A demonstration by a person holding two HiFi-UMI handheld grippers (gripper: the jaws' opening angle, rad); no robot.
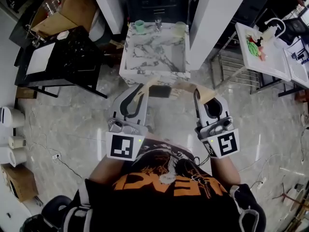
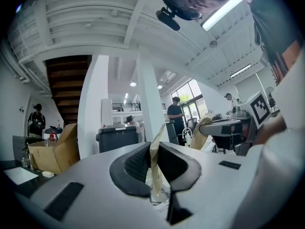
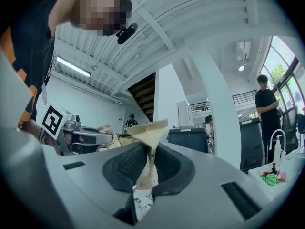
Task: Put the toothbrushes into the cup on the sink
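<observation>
I see two toothbrushes, each in a beige paper wrapper. My left gripper [image 1: 140,91] is shut on one wrapped toothbrush [image 1: 147,86], whose paper stands pinched between the black pads [image 2: 155,166]. My right gripper [image 1: 198,94] is shut on the other wrapped toothbrush [image 1: 206,94], its crumpled top sticking up above the pads [image 3: 149,142]. Both grippers are held level side by side above the floor, short of the marble sink [image 1: 154,71]. A green cup [image 1: 139,26] stands on the sink's far rim at the left, a pale cup [image 1: 180,29] at the right, and the faucet [image 1: 158,22] between them.
A black table [image 1: 63,57] stands left of the sink and a white table [image 1: 263,52] with green and red items to the right. A white pillar [image 1: 217,18] rises beside the sink. Cardboard boxes [image 1: 63,11] lie at the back left. People stand far off [image 3: 266,113].
</observation>
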